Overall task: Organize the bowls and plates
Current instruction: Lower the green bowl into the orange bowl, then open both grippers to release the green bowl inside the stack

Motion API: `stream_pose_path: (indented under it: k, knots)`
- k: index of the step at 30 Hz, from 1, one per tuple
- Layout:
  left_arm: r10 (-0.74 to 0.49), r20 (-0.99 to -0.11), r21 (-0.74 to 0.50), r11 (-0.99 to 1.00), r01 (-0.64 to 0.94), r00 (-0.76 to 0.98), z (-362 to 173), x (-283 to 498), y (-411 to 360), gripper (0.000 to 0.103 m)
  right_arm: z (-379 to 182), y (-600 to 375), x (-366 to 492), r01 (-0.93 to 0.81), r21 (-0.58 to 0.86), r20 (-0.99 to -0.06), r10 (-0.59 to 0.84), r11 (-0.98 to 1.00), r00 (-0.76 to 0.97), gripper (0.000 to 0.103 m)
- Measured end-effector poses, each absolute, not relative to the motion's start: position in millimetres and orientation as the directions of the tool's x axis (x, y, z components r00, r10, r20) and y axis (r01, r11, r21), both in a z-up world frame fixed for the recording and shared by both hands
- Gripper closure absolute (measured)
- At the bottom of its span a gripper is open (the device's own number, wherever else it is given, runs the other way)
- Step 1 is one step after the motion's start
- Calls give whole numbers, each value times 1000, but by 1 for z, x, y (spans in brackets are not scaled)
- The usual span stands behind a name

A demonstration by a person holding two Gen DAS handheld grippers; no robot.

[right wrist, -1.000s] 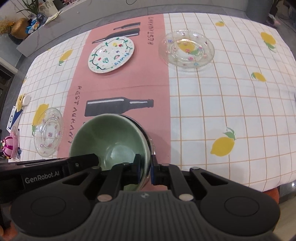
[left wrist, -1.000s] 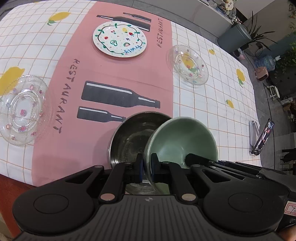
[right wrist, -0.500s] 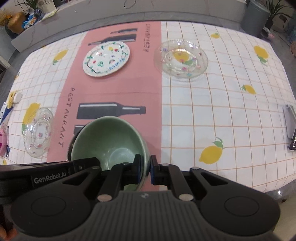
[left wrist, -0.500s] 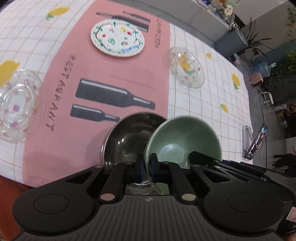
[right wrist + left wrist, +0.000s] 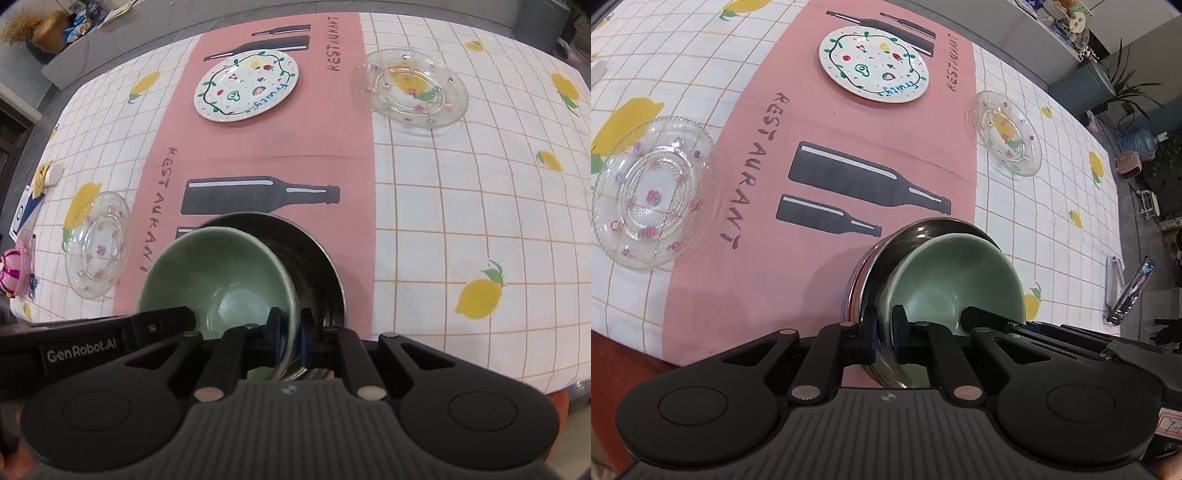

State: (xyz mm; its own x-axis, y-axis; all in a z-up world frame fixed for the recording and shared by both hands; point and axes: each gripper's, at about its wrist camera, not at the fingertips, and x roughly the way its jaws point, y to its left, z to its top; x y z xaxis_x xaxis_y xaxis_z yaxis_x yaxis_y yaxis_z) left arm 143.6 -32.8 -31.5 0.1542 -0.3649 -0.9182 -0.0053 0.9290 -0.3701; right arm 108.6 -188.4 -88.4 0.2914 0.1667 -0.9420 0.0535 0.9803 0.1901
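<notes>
A pale green bowl (image 5: 945,273) (image 5: 221,273) hangs tilted inside a steel bowl (image 5: 882,254) (image 5: 317,266) on the pink runner near the table's front edge. My left gripper (image 5: 884,328) is shut on the green bowl's left rim. On the opposite rim, my right gripper (image 5: 291,328) is shut as well, its outer finger inside the steel bowl. A white painted plate (image 5: 873,64) (image 5: 245,86) lies at the back of the runner. One glass plate (image 5: 650,192) (image 5: 98,245) sits at the left and another (image 5: 1006,133) (image 5: 408,86) at the back right.
A phone on a stand (image 5: 1130,291) lies at the table's right edge. Small items, among them a pink one (image 5: 13,273), crowd the left edge. The checked cloth with lemon prints (image 5: 480,291) covers the table on both sides of the runner.
Both grippers have come down with the green bowl. It was above and beside the steel bowl's rim; now it sits lower, within the steel bowl.
</notes>
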Motion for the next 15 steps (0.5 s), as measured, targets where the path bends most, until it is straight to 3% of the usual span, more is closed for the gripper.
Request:
stream_pose_path:
  k: [15]
  knots:
    - [-315,-942,-315,949,25,119,-35,156,-43,92,-100,-185,121,3,190,-945,182,982,270,84]
